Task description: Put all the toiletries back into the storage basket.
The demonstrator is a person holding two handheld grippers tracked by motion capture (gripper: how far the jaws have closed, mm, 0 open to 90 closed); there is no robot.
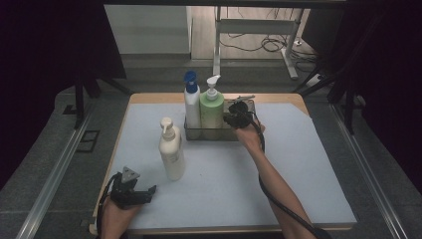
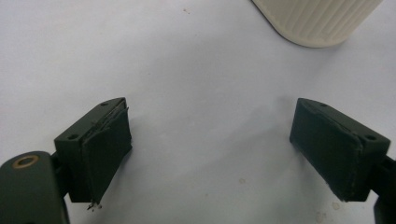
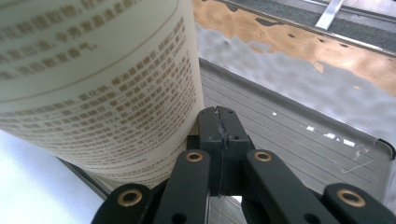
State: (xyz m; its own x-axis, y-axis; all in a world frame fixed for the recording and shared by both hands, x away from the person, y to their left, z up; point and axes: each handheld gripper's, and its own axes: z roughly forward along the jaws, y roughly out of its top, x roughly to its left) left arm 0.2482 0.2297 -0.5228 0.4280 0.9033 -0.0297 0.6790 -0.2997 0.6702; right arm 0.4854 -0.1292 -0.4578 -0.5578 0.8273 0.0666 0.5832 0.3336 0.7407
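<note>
At the clear tray [image 1: 195, 134], right gripper [image 1: 234, 119] jaws pressed together beside green bottle [image 1: 211, 112], left gripper [image 1: 142, 195] jaws spread wide near cream bottle [image 1: 171, 152]

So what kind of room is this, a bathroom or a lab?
Probably a lab or test workshop, not a bathroom. The pump bottles stand on a mat-covered table ringed by black curtains, with loose cables on the floor behind, and a person works with a hand-held gripper at the clear bin.

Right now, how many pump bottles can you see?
3. A blue-capped bottle and a green bottle stand in the clear tray; a cream bottle stands alone on the table, in front of the tray.
</note>
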